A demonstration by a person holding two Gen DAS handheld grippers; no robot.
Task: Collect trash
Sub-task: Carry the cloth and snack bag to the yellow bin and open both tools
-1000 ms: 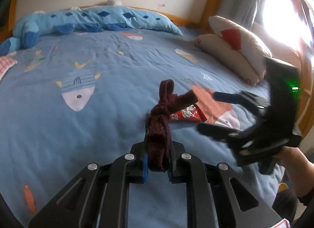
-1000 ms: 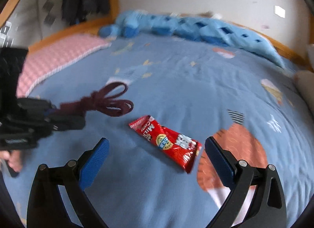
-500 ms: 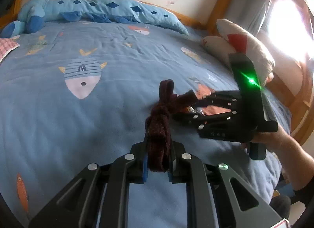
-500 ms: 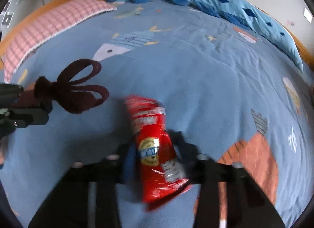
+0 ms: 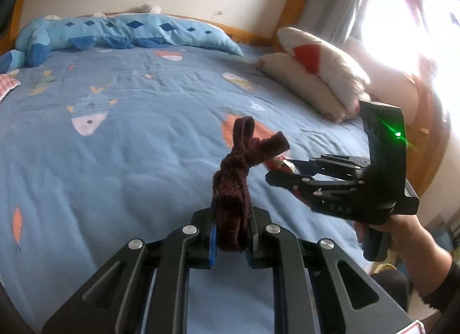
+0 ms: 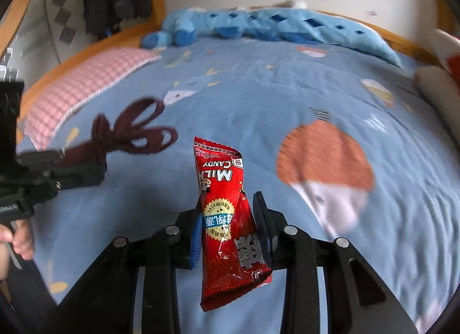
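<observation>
My left gripper (image 5: 230,243) is shut on a knotted dark maroon fabric strip (image 5: 234,178) and holds it up above the blue bedspread; the strip also shows in the right wrist view (image 6: 129,135), at the left. My right gripper (image 6: 228,226) is shut on a red candy wrapper (image 6: 227,219) and holds it upright, off the bed. In the left wrist view the right gripper (image 5: 273,180) is at the right, with a bit of the red wrapper (image 5: 276,163) showing behind the strip.
A blue bedspread with fish prints (image 5: 115,138) covers the bed. A long blue plush toy (image 5: 129,32) lies along the far edge. White and red plush pillows (image 5: 313,75) sit at the right, a pink checked pillow (image 6: 86,86) at the left. A wooden bed frame (image 6: 100,43) surrounds it.
My right gripper was open over the wrapper lying on the bed; it has closed on it and lifted it clear. My left gripper kept hold of the maroon strip.
</observation>
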